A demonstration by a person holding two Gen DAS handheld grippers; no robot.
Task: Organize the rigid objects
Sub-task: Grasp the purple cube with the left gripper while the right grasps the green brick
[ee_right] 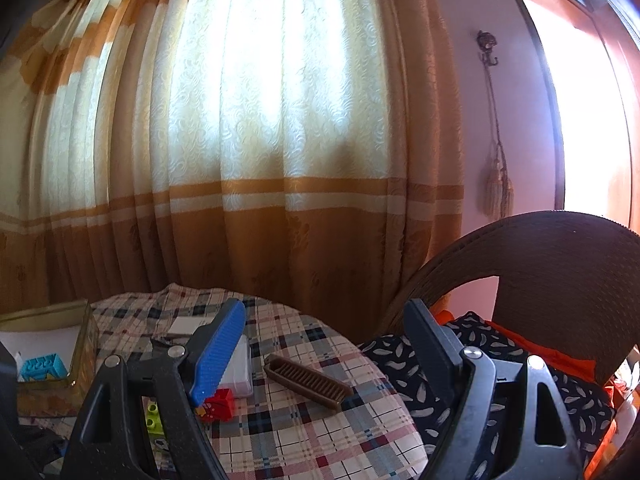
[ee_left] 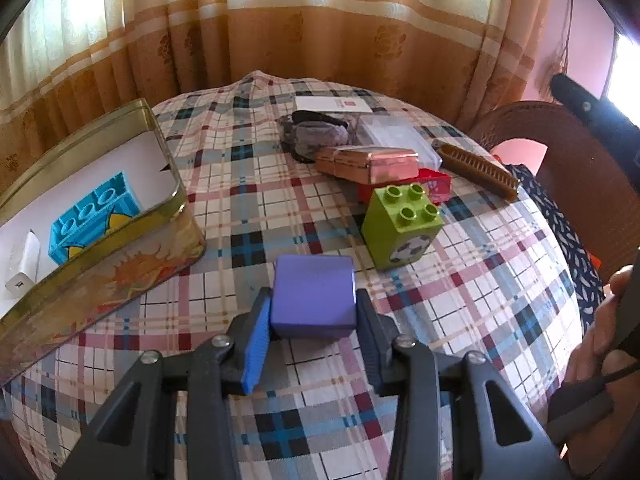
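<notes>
My left gripper [ee_left: 314,320] is shut on a purple box [ee_left: 314,294], held just above the plaid tablecloth [ee_left: 248,208]. A gold tin [ee_left: 120,236] stands to its left and holds a blue brick [ee_left: 94,216] and a white charger [ee_left: 22,268]. A green brick [ee_left: 402,226] sits to the right of the purple box, with a red brick [ee_left: 434,184], a copper case [ee_left: 368,164] and a brown comb [ee_left: 478,168] behind it. My right gripper [ee_right: 324,344] is open and empty, raised over the table's right side above the comb [ee_right: 308,380].
A grey cloth bundle [ee_left: 316,132], a clear plastic box [ee_left: 394,134] and a white card [ee_left: 332,105] lie at the table's far side. A wicker chair [ee_right: 552,264] with dark patterned fabric [ee_right: 420,368] stands to the right. Curtains [ee_right: 280,140] hang behind the table.
</notes>
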